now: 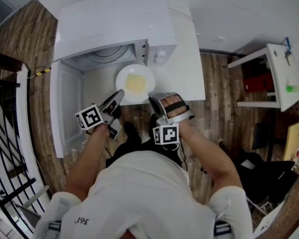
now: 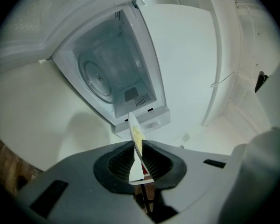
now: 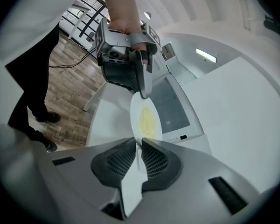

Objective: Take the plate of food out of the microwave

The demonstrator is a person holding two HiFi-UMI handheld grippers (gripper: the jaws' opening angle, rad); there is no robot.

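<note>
**A white desk on brown planks**

Behind the white desk (image 1: 189,59) rises a pale, bare wall (image 1: 239,4). The floor (image 1: 217,91) around the desk is laid in brown wood planks. Left of the desk, a black metal railing (image 1: 7,133) with thin bars borders the floor, and a short strip of yellow-and-black tape (image 1: 42,72) lies between the railing and the desk. Right of the desk and well apart from it stands a small white side table (image 1: 281,78) with something red (image 1: 256,81) beneath it. The light is soft and even.
</note>
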